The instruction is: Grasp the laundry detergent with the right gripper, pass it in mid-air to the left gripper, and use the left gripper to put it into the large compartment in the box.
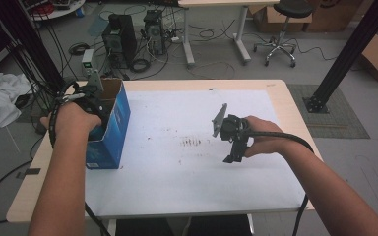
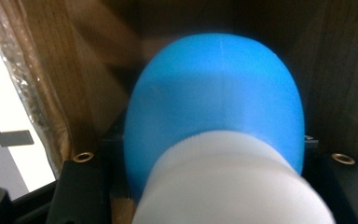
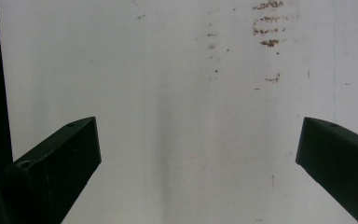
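While sunk nose-down through the open top of the blue box, grips with the left gripper a rounded blue-and-white piece, jaws closed tight on its flanks. Shows, in the left gripper view, the black jaws hugging both sides of the piece, white ribbed end nearest the camera, blue dome farthest from it. Puts the long axis of the piece in line with the gripper's own reach, dome first, straight down into the box. Frames the dome with brown cardboard walls close on either side; cannot tell how near the box floor lies, hidden behind the dome.

Keeps the box at the left edge of the white table sheet, upright, with the left hand above its rim.

Holds the right gripper well apart, over the middle of the sheet just right of some rusty marks, jaws spread wide with nothing between them.

Leaves the job plainly with the left hand, by far the nearer. Probably calls for a straight move along that vertical axis, clear of the cardboard walls, since any sideways drift risks a snag.
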A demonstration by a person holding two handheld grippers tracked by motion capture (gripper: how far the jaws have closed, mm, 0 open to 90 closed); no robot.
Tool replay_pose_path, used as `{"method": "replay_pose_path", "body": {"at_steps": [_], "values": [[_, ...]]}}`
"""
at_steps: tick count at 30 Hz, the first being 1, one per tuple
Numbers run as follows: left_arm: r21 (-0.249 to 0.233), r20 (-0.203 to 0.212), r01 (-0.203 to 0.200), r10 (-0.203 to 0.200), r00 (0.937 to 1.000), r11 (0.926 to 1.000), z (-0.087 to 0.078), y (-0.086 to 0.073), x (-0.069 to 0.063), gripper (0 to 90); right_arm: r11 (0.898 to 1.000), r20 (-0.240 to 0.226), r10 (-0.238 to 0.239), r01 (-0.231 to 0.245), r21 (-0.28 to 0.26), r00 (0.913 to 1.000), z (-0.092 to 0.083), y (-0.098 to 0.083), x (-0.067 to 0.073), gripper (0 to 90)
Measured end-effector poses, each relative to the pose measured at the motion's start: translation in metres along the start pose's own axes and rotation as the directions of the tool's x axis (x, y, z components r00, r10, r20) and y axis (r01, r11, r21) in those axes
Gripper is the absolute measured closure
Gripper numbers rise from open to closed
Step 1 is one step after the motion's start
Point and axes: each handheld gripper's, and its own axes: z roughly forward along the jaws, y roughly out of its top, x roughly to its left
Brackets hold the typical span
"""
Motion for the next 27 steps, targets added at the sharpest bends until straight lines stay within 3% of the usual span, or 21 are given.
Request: {"method": "replay_pose_path", "body": {"at_steps": [7, 13, 19, 27], "values": [[-0.013, -0.002, -0.010, 0.010, 0.9999, 0.9999, 0.0001, -0.0011, -0.0001, 38.1, 1.000, 0.002, 0.003, -0.003, -0.002, 1.0000, -0.0010, -0.0018, 0.0003, 0.0], [-0.021, 0.010, 0.012, -0.012, 0.9999, 0.9997, 0.0004, -0.0024, 0.0024, 37.9, 1.000, 0.004, 0.002, -0.002, -0.004, 1.0000, -0.0029, -0.0014, -0.0001, 0.0], [-0.046, -0.010, 0.019, -0.019, 0.9998, 0.9988, -0.0031, -0.0022, 0.0018, 33.8, 1.000, 0.005, 0.004, -0.004, -0.006, 1.0000, -0.0034, -0.0009, -0.0001, 0.0], [-0.027, -0.005, 0.019, -0.019, 0.9998, 0.9994, -0.0018, -0.0019, -0.0003, 29.1, 1.000, 0.004, 0.006, -0.006, -0.001, 1.0000, -0.0015, -0.0020, 0.0003, 0.0]]}}
